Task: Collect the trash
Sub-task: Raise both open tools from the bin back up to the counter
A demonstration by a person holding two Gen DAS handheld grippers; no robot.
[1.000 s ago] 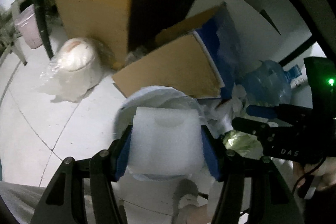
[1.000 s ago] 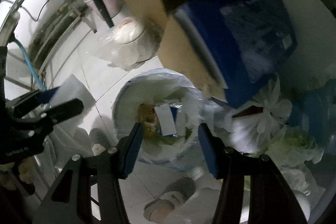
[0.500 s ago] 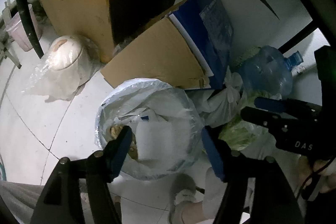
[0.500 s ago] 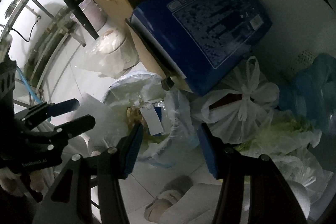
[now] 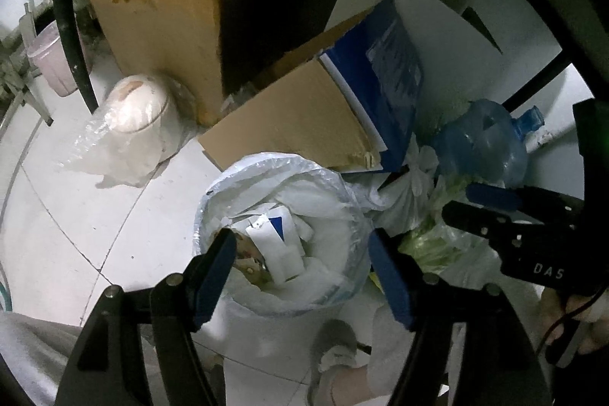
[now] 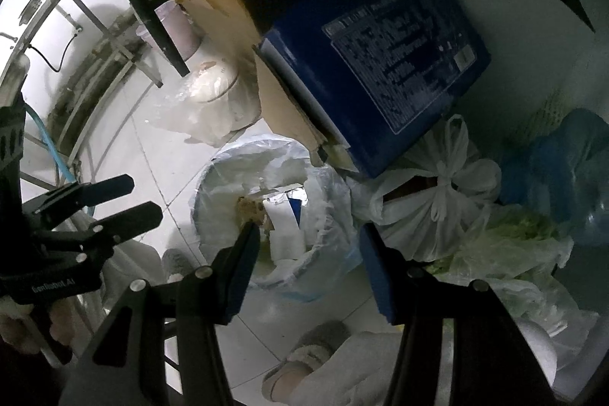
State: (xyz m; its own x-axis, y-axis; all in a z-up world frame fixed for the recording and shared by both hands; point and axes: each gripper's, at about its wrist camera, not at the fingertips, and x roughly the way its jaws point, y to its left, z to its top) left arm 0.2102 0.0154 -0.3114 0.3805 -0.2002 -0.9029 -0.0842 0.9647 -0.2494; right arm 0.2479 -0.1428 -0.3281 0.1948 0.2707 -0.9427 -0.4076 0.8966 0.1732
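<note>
A round trash bin [image 5: 207,200] lined with a clear plastic bag stands on the white tiled floor. Among paper and food scraps inside it lies a white foam block [image 5: 285,253]. My left gripper [image 5: 300,246] hovers above the bin, open, with nothing between its blue pads. My right gripper [image 6: 309,234] is also open and empty above the same bin [image 6: 203,189], where the foam block [image 6: 285,240] shows below it. Each gripper appears in the other's view: the right gripper [image 5: 491,206] at the right, the left gripper [image 6: 127,198] at the left.
A blue-printed cardboard box [image 5: 373,90] and a big brown carton [image 5: 160,21] lean over the bin's far side. A tied white bag [image 6: 437,200], a bag of greens [image 6: 506,246] and a blue water jug [image 5: 483,143] crowd the right. A bagged white pot [image 5: 133,105] sits left; a slippered foot [image 5: 335,349] is below.
The left gripper's jaws spread and let go of the white foam block, which dropped into the bin. Both grippers lifted slightly away from the bin.
</note>
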